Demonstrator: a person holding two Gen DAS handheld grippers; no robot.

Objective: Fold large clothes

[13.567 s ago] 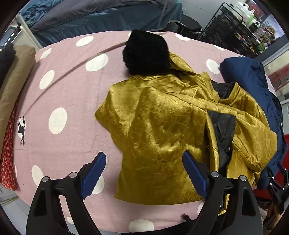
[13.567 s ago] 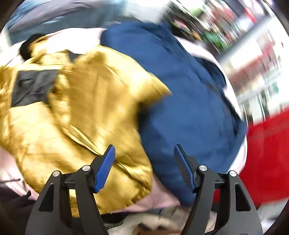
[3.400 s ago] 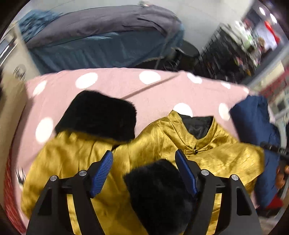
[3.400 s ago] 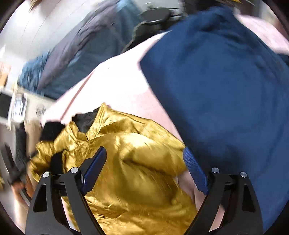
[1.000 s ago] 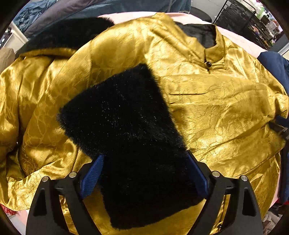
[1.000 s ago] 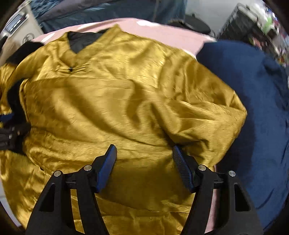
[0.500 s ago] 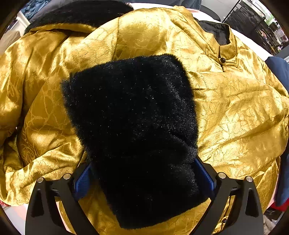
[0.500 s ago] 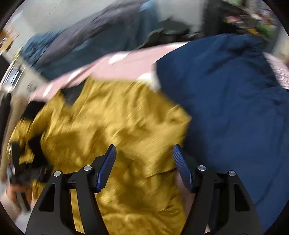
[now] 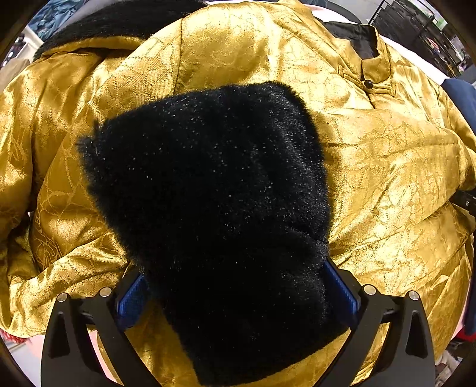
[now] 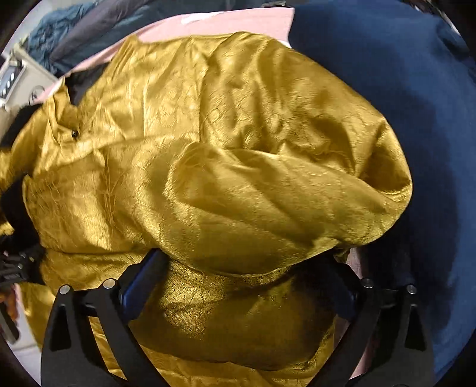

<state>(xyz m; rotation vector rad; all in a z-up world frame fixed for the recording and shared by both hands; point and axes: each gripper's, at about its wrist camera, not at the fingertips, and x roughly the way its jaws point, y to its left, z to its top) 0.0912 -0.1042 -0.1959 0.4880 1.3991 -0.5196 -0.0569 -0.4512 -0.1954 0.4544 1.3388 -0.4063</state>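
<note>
A gold satin jacket (image 9: 386, 166) lies spread out with its collar button (image 9: 369, 84) at the upper right. Its black fur cuff (image 9: 208, 178) is folded across the chest. My left gripper (image 9: 236, 282) points down over it. The jaws are opening and stand wide, with the cuff's end filling the gap between the blue pads (image 9: 132, 297). In the right wrist view the jacket (image 10: 208, 134) has its other sleeve folded inward. My right gripper (image 10: 244, 277) hangs low over that fold, its jaws opening, gold cloth lying between them. A second fur cuff (image 9: 119, 20) shows at the top left.
A navy garment (image 10: 401, 89) lies against the jacket's right side. The pink dotted cover (image 10: 208, 20) shows beyond the collar. Grey and blue bedding (image 10: 74, 26) sits at the back left. A black wire rack (image 9: 416, 18) stands at the far right.
The left jaws spread wider around the fur cuff and the view sank closer to it. The right gripper swung back over the folded gold sleeve, dropped low, and its jaws widened.
</note>
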